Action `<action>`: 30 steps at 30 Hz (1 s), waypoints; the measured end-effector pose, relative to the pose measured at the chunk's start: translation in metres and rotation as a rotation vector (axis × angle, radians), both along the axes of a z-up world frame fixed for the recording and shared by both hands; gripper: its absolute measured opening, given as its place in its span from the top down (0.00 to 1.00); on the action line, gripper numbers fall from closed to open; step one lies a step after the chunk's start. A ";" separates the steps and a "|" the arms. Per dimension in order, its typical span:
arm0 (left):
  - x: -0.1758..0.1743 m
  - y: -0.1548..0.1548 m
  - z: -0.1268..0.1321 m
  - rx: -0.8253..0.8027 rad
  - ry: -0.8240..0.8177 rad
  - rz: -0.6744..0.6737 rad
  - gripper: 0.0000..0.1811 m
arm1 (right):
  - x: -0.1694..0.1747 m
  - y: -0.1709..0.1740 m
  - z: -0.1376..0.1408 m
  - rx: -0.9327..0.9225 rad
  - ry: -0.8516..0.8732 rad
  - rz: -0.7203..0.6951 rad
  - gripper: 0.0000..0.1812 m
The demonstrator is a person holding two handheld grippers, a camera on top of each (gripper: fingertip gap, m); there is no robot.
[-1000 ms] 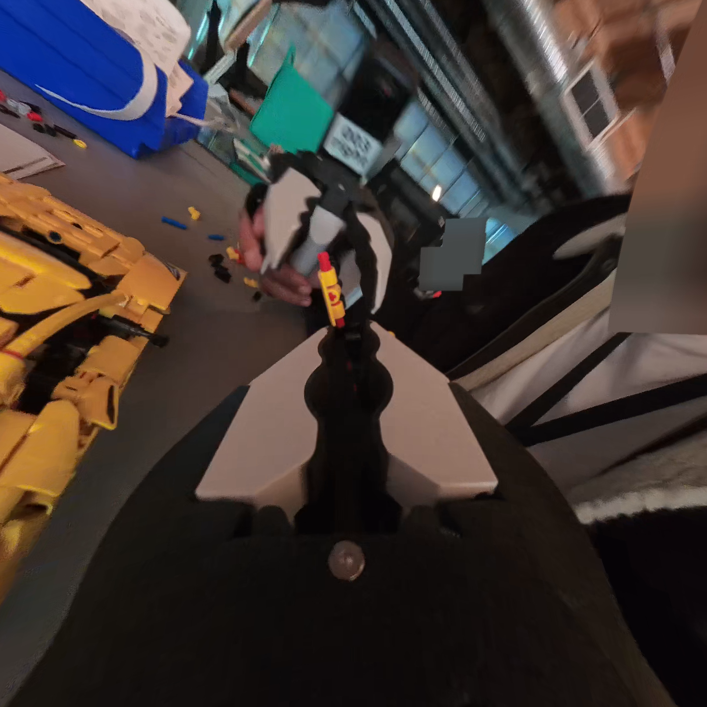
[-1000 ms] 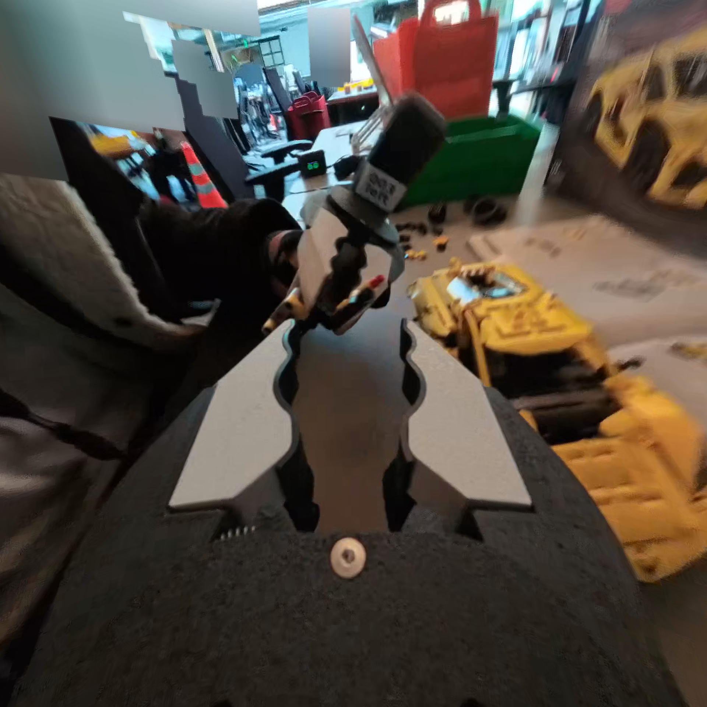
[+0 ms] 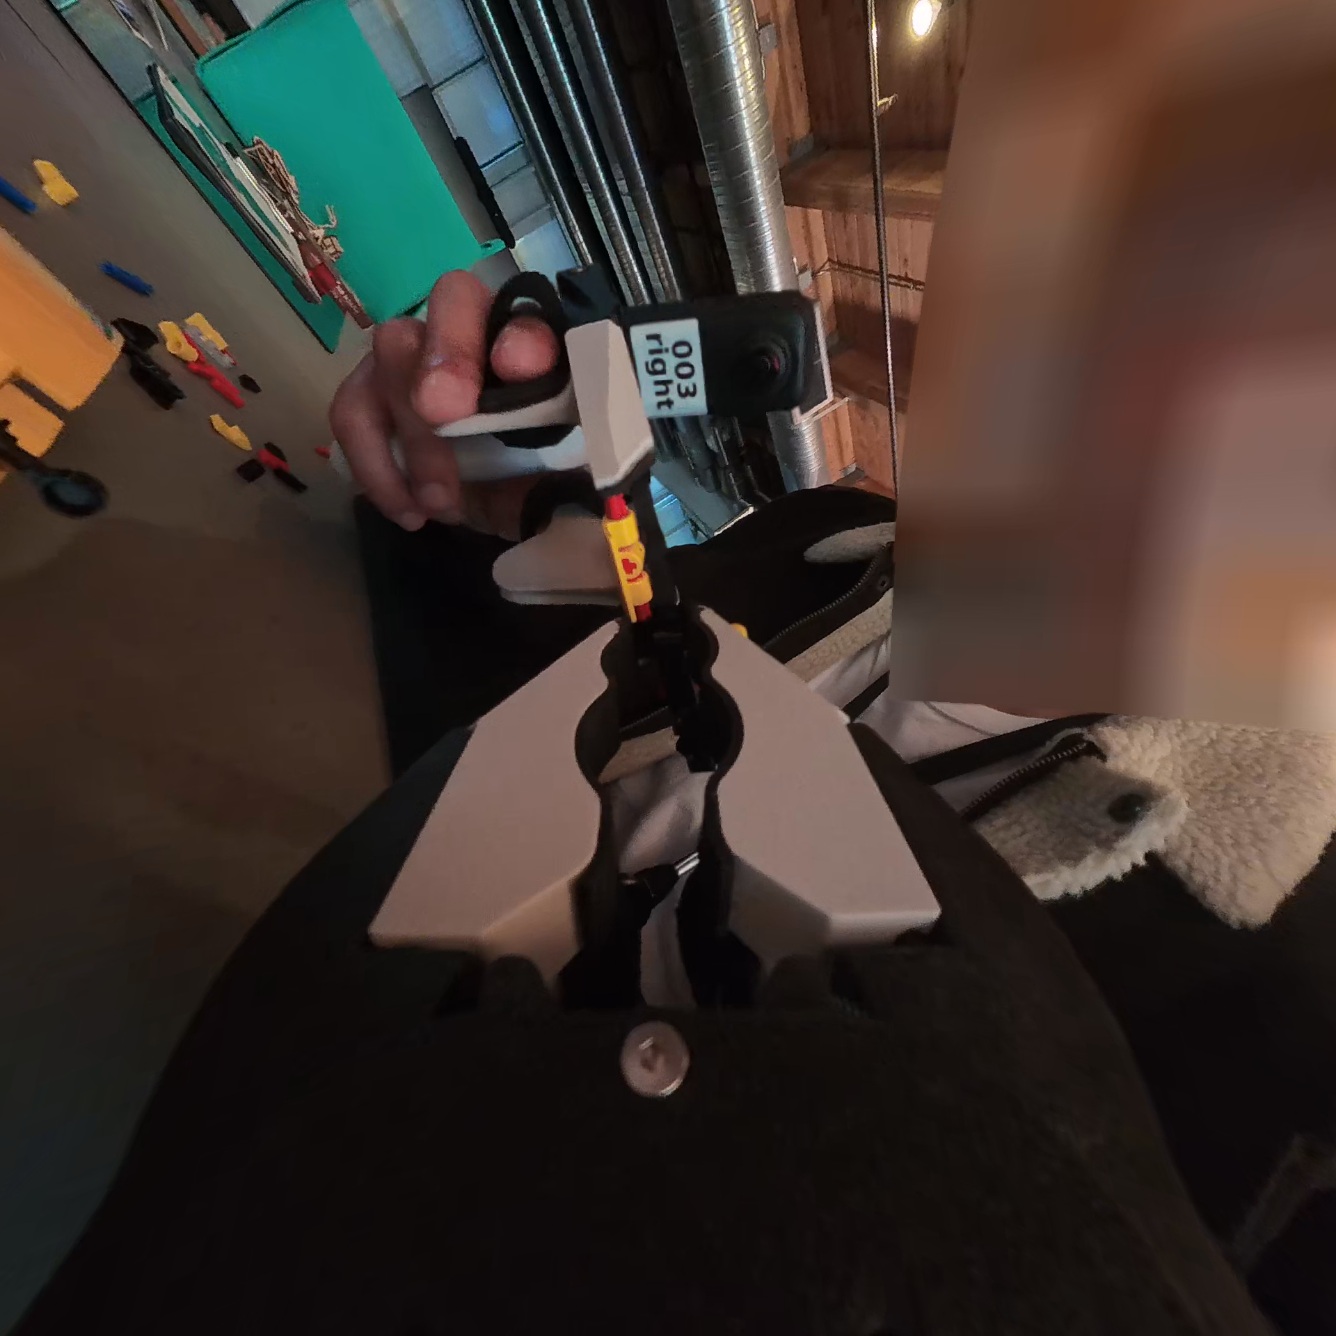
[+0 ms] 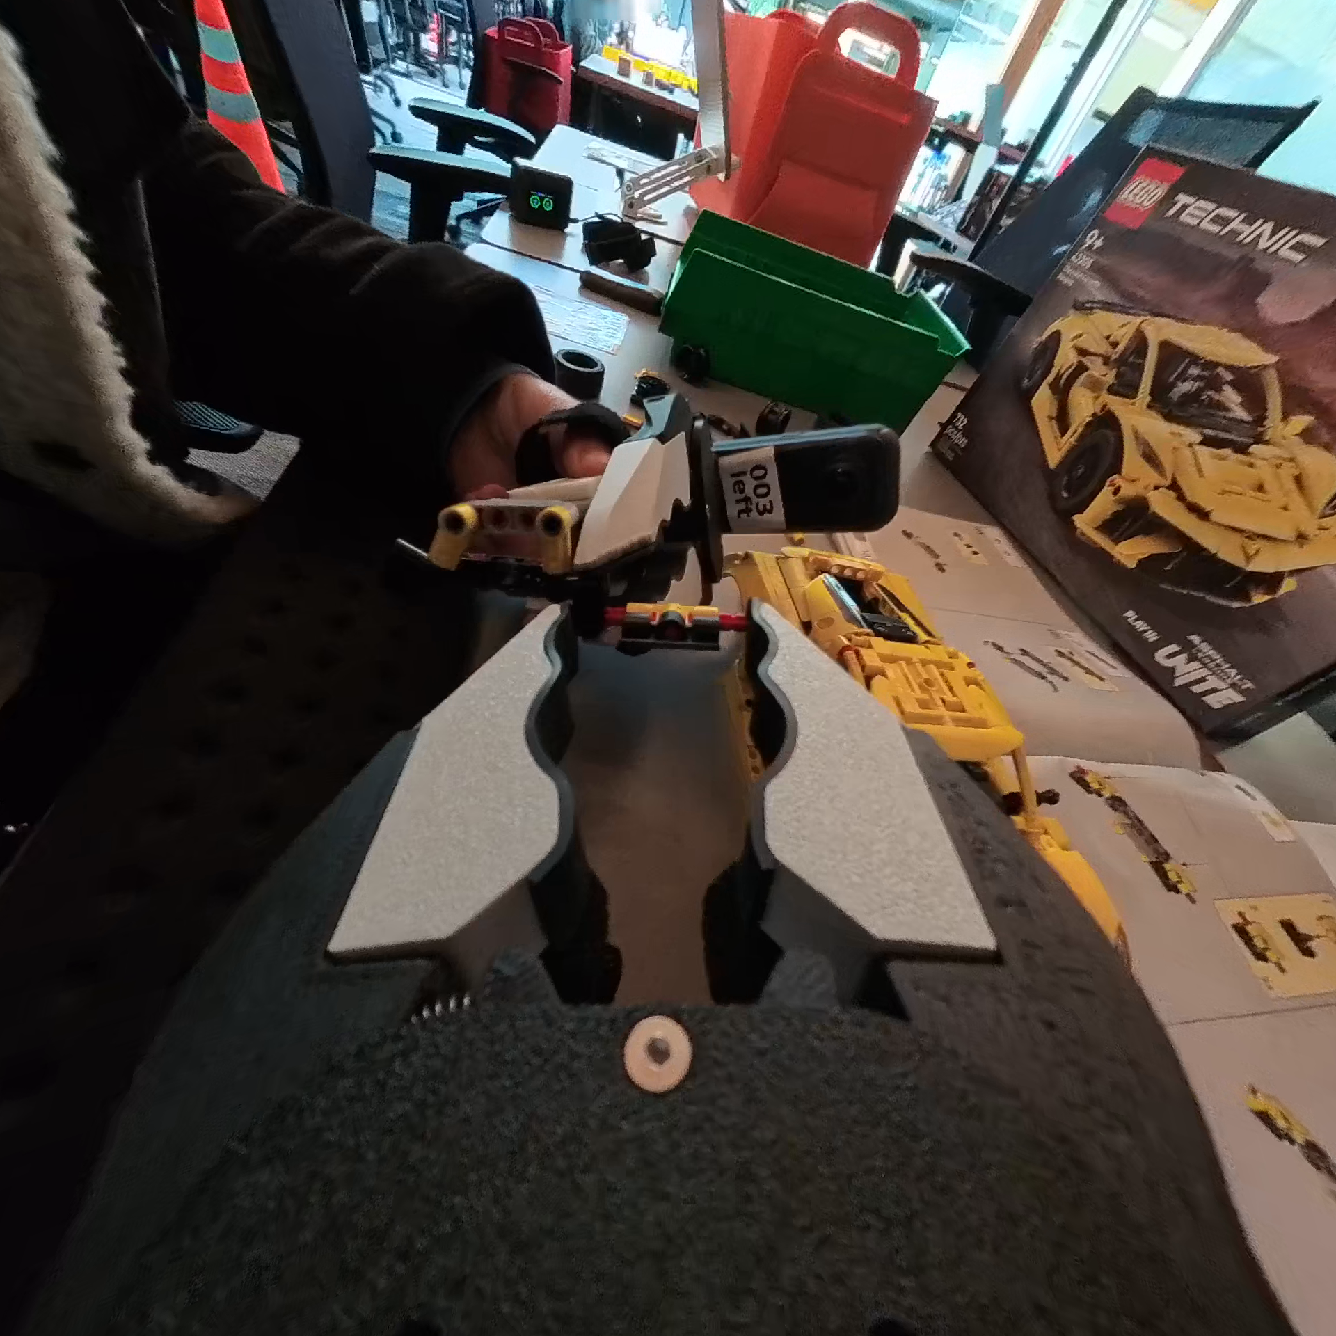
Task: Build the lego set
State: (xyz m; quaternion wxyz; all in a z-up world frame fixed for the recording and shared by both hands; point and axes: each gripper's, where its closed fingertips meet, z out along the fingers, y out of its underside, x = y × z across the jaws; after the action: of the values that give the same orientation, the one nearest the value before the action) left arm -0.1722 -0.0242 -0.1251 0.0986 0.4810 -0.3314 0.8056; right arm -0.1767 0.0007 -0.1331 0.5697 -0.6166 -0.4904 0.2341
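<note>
My left gripper [image 3: 661, 643] is shut on a small Lego subassembly with black parts, held up off the table. A yellow-and-red axle piece [image 3: 627, 567] sticks out past its fingertips. In the right wrist view the left gripper [image 4: 614, 571] holds the subassembly's grey beam with yellow pins [image 4: 499, 528]. The axle piece [image 4: 669, 618] lies crosswise between the fingertips of my right gripper [image 4: 658, 629]. The right gripper is open, and its right fingertip nearly touches the red axle end. The right gripper [image 3: 614, 535] also shows in the left wrist view, straddling the piece.
The yellow Lego car model [image 4: 904, 672] sits on the table below and to the right. Instruction sheets [image 4: 1084, 651] and the set's box [image 4: 1157, 448] lie beyond it. A green bin [image 4: 795, 325] and a tyre [image 4: 578, 369] stand farther back. Loose pieces [image 3: 195, 361] are scattered on the table. Both grippers' tips are close together, under 4 cm apart.
The two grippers have come together. The subassembly has turned, so the yellow-and-red piece now lies between the right fingertips. The left view has swung up away from the car.
</note>
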 end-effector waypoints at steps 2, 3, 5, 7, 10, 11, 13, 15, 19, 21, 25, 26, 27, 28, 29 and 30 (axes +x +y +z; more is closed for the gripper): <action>0.001 0.002 -0.001 -0.020 0.011 0.000 0.93 | 0.001 0.001 -0.001 0.037 -0.024 -0.016 0.77; 0.000 0.002 -0.002 -0.018 0.013 -0.001 0.93 | 0.000 0.001 -0.002 0.024 -0.025 -0.013 0.77; 0.001 0.001 -0.002 -0.015 0.013 0.001 0.93 | 0.000 0.001 -0.002 -0.001 -0.014 -0.008 0.77; 0.001 0.001 -0.004 -0.016 0.022 -0.005 0.93 | 0.000 0.000 -0.004 -0.007 -0.027 -0.009 0.77; 0.001 0.000 -0.004 -0.014 0.022 -0.010 0.93 | 0.000 -0.001 -0.006 -0.066 -0.017 -0.007 0.77; 0.002 0.000 -0.004 -0.006 0.024 -0.008 0.93 | 0.001 -0.001 -0.006 -0.051 -0.030 -0.010 0.77; 0.001 -0.002 -0.004 0.007 0.021 -0.015 0.93 | 0.000 -0.003 -0.005 -0.049 -0.026 -0.004 0.77; 0.001 0.000 -0.005 0.008 0.030 -0.006 0.93 | 0.000 -0.002 -0.006 -0.024 -0.043 -0.013 0.77; 0.005 0.012 -0.006 0.041 0.048 0.061 0.93 | 0.004 0.010 -0.006 -0.027 -0.004 -0.073 0.77; 0.008 0.018 -0.011 0.116 0.084 0.105 0.93 | 0.010 0.017 -0.014 -0.064 -0.031 -0.121 0.77; 0.009 0.027 -0.024 0.289 0.156 0.196 0.92 | 0.017 0.016 -0.017 -0.068 0.004 -0.157 0.71; 0.007 0.032 -0.029 0.343 0.183 0.225 0.92 | 0.017 0.014 -0.017 -0.111 0.031 -0.147 0.69; 0.006 0.035 -0.033 0.399 0.205 0.248 0.92 | 0.019 0.014 -0.017 -0.156 0.062 -0.143 0.67; 0.004 0.037 -0.035 0.453 0.218 0.267 0.92 | 0.021 0.015 -0.016 -0.198 0.097 -0.144 0.67; 0.003 0.038 -0.035 0.497 0.224 0.276 0.92 | 0.023 0.017 -0.015 -0.250 0.141 -0.144 0.67; 0.002 0.037 -0.035 0.529 0.224 0.277 0.92 | 0.023 0.019 -0.015 -0.317 0.185 -0.142 0.68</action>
State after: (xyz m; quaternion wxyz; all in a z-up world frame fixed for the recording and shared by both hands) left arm -0.1701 0.0123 -0.1600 -0.1046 0.6163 -0.4481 0.6391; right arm -0.1537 0.0200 -0.1481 0.5230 -0.7075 -0.3484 0.3234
